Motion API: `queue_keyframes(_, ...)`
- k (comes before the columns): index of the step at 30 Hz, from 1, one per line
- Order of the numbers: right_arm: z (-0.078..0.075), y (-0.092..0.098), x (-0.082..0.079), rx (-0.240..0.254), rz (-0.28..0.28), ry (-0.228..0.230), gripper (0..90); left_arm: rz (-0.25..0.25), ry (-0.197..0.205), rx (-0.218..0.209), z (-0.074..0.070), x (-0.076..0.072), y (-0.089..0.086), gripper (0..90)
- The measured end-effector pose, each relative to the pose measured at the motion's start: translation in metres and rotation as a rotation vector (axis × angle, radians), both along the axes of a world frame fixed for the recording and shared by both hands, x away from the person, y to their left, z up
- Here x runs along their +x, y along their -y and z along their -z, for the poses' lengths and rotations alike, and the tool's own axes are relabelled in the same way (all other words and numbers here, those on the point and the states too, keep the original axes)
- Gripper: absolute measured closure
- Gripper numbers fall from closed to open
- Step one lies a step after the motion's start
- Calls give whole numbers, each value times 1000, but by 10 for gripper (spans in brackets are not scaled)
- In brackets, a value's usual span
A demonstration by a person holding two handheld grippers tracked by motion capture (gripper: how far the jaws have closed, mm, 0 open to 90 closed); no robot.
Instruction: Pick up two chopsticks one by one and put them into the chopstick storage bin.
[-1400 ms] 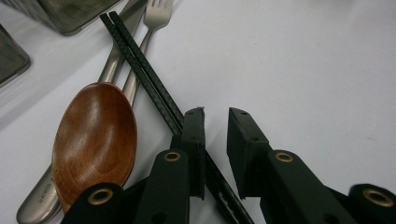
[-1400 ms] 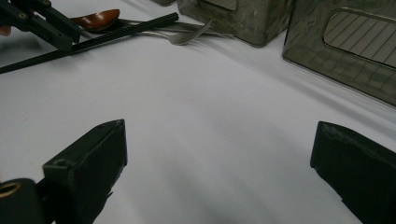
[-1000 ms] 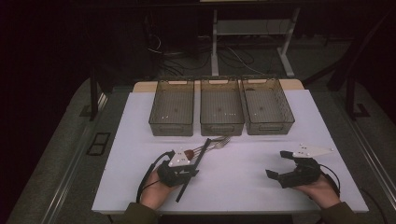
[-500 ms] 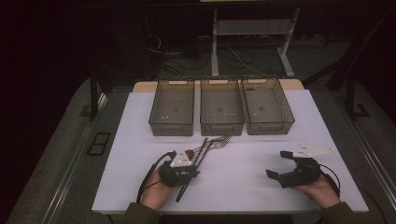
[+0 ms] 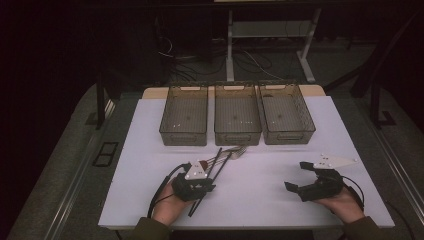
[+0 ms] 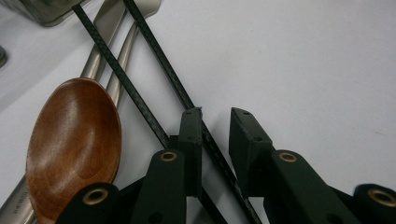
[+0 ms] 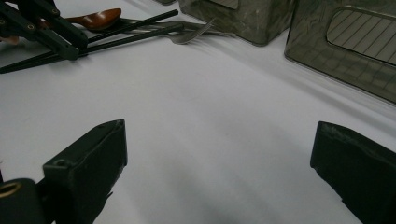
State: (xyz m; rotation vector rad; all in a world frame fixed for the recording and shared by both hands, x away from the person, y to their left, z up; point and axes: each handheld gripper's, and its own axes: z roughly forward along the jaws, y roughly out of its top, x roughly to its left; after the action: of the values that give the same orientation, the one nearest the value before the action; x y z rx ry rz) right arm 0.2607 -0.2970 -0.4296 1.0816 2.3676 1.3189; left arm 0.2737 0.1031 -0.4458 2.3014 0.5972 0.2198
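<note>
A: Where is the black chopstick [image 6: 219, 156] noted?

B: Between the narrowly parted jaws of the left gripper [image 6: 215, 114], pads not seen pressing. Its long axis runs near-to-far, slanting right toward the middle bin [image 5: 237, 114].

A: Appearance?

B: Thin, dark, woven-textured; a second chopstick [image 6: 119, 74], a wooden spoon [image 6: 72, 140] and a fork [image 5: 236, 151] are recorded alongside.

A: Right gripper [image 5: 306, 176]?

B: Jaws spread wide, nothing held, well apart at right. The left hand [image 5: 167, 205] is judged nearer.

Black hand-held gripper [image 5: 200, 186], brass-ringed screw holes
</note>
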Motion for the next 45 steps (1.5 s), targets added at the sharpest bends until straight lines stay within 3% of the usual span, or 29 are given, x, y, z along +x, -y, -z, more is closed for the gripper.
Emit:
queue_keyframes(12, 0, 0, 0, -1, 1, -4, 33, 3, -22, -10, 2, 0, 3, 760)
queue_keyframes(22, 1, -1, 0, -4, -2, -1, 33, -44, -62, -42, 3, 0, 3, 789)
queue_keyframes(29, 1, -1, 0, -3, -1, -3, 33, -35, -96, -82, 4, 0, 4, 815)
queue_keyframes(34, 1, -1, 0, -3, 0, -3, 33, -23, -101, -75, 4, -1, 7, 829)
queue_keyframes(45, 1, -1, 0, -6, 2, -7, 33, -59, -109, -78, 4, -4, 13, 838)
